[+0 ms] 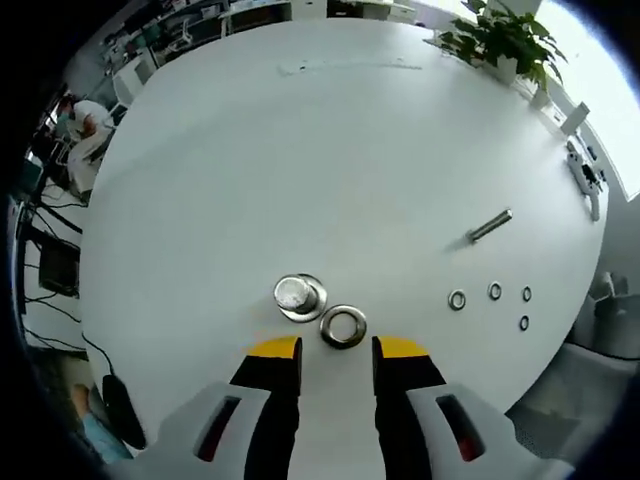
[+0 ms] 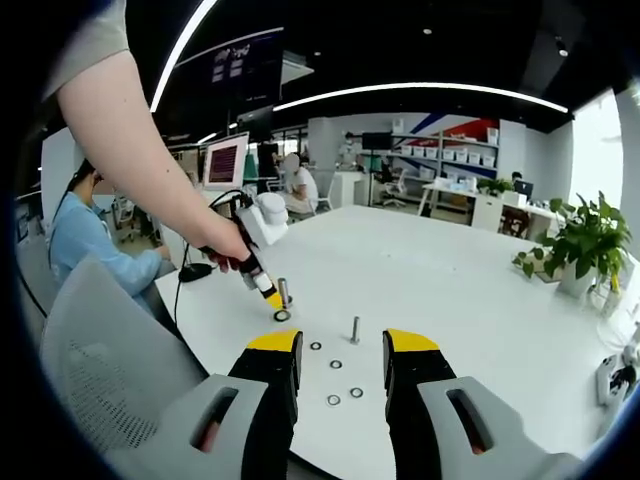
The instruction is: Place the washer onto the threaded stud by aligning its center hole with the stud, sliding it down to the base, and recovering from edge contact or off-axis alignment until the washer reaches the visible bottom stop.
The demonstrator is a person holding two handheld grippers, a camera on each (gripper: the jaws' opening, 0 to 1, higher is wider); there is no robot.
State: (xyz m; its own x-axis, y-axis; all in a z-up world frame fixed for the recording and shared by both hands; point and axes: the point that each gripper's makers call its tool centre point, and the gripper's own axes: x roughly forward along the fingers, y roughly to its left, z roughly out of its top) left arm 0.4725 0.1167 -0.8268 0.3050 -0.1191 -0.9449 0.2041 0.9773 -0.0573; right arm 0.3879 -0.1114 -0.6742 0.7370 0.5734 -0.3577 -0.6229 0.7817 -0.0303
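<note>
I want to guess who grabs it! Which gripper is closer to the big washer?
Left. The left gripper hovers right beside the big washer, jaws open; the right gripper is farther back across the table.

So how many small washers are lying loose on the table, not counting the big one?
4. In the left gripper view: one, one, one, one, all right of the big washer and the stud.

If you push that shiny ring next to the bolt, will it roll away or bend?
The washer lies flat on the table, so it would probably slide, not roll. It looks like thick metal, so likely stiff. Lying so flat, it may be fiddly to grip.
</note>
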